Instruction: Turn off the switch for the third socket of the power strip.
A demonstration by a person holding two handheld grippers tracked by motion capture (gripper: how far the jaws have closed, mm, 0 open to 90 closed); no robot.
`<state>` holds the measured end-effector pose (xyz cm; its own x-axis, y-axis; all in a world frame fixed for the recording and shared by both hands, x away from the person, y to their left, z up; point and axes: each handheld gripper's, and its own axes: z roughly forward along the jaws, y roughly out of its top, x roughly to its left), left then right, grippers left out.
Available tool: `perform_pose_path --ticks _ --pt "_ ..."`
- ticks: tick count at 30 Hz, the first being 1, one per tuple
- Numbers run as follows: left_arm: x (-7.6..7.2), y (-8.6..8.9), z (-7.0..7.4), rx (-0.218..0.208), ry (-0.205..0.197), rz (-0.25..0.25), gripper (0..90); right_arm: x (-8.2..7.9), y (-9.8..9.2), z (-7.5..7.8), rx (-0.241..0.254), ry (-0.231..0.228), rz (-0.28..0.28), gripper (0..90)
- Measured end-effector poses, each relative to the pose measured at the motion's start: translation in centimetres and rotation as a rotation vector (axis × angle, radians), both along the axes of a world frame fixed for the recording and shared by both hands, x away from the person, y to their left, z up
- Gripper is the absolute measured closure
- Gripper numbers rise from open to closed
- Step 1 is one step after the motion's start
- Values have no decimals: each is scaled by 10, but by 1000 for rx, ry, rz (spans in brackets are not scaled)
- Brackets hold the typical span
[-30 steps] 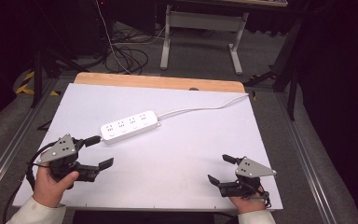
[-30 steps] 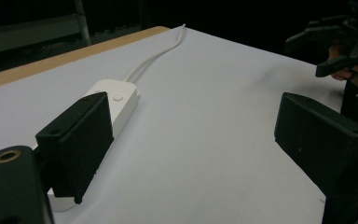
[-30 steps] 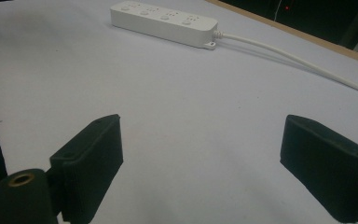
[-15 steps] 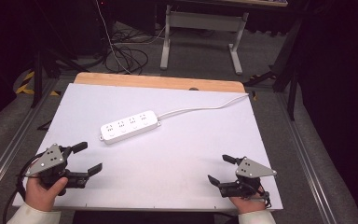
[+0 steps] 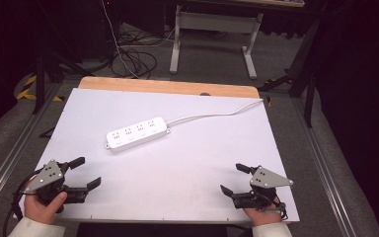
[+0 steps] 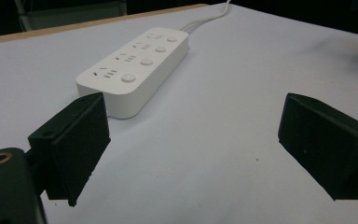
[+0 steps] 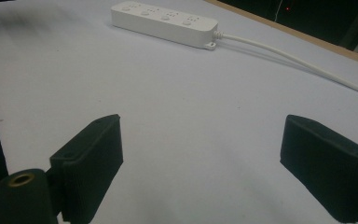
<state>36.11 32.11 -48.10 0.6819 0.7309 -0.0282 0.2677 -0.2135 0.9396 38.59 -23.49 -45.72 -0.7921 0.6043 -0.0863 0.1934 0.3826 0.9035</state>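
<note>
While you hold both claws low at the near edge of the white-topped counter [image 5: 187, 163], the long white plastic four-socket power strip [image 5: 137, 133] lies flat on the bare surface a little left of the middle, at about 11 o'clock from the counter's centre. Its long axis runs slantwise, from 8 o'clock up to 2 o'clock. From its far right end a thin white cord [image 5: 212, 115] trails toward 2 o'clock and drops off the counter's far right corner, just beside the strip of light wooden edge [image 5: 168, 87] along the back.

Your left claw [image 5: 83, 173] sits at the near left corner, at 7 o'clock, with its jaws spread wide and nothing between them. From it the power strip lies at 1 o'clock, near but apart; in the left gripper view the strip [image 6: 135, 70] rests just beyond the tip of the left-hand jaw, with no contact.

Your right claw [image 5: 234, 178] sits at the near right corner, at 5 o'clock, jaws likewise wide apart and empty. The strip is well apart from it, toward 10 o'clock; in the right gripper view it [image 7: 165, 19] lies far off across the white surface, with the cord [image 7: 298, 63] running away to the right.
</note>
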Motion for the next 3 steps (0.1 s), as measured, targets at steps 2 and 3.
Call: perform_pose_path --ticks 2,3 --pt "1 0 0 29 -6 -24 93 0 0 0 2 2 0 134" --pt "1 0 -1 37 -7 -39 90 0 0 0 3 4 -1 134"
